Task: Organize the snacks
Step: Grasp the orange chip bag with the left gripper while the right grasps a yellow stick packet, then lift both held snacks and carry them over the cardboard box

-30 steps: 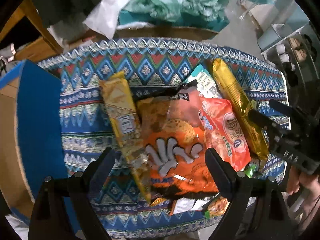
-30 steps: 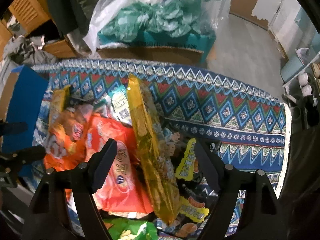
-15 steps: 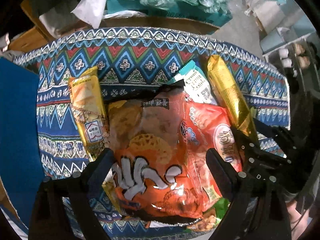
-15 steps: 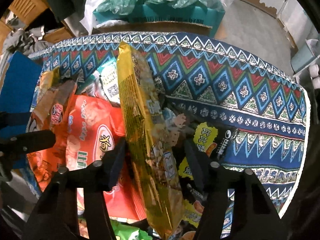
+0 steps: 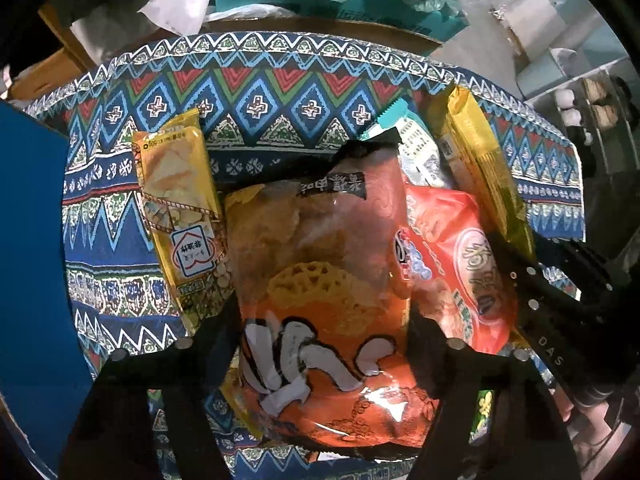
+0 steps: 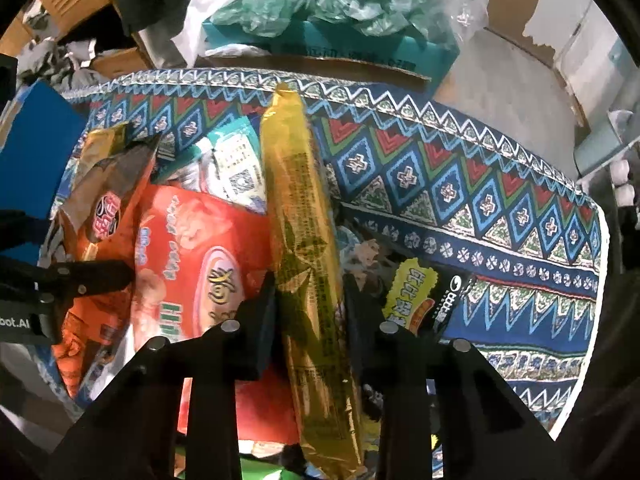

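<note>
A pile of snacks lies on a patterned cloth [image 5: 280, 92]. An orange snack bag [image 5: 320, 264] sits between the fingers of my left gripper [image 5: 322, 332]. Its jaws are closing and both pads touch the bag's sides. My right gripper [image 6: 310, 300] is shut on a long gold packet [image 6: 296, 184], gripping it partway along its length. In the left wrist view that gold packet [image 5: 480, 160] lies at the right, with the right gripper [image 5: 540, 280] on its near end. A red bag [image 6: 200, 264] lies between the two held snacks.
A yellow packet [image 5: 176, 208] lies left of the orange bag, and a teal-and-white packet [image 5: 416, 152] behind it. A black-and-yellow packet [image 6: 416, 292] lies right of the gold one. A blue box [image 5: 28, 260] stands at the left. Boxes and plastic bags [image 6: 320, 12] sit behind the cloth.
Both grippers have come down onto the pile. The right jaws went from wide open to shut on the gold packet. The left jaws have narrowed onto the orange bag.
</note>
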The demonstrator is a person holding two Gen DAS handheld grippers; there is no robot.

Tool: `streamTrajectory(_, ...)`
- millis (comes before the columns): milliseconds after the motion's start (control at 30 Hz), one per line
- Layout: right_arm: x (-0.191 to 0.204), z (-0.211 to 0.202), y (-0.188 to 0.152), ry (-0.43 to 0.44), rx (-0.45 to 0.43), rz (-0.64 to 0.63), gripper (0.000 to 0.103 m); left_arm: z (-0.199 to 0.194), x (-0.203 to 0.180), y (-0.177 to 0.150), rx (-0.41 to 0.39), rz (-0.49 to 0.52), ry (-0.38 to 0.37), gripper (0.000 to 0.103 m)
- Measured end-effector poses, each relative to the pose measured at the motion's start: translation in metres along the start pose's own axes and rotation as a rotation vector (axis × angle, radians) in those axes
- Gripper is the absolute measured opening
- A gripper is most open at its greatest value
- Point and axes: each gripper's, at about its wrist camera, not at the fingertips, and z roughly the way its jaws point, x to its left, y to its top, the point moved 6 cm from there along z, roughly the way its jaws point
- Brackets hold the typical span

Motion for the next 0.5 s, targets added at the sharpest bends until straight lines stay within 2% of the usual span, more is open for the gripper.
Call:
streamTrajectory(300, -0.003, -0.017, -0.001, 0.026, -0.027, 0.049, 0.026, -0.023, 0.011, -0.015, -0.012, 0.017, -0.046, 0.062)
streamTrajectory(500, 0.0, -0.032, -0.002, 0.035, -0.058, 0.079, 0.026, -0.052, 0.017, -0.022, -0.062, 0.059, -0.051, 0.061)
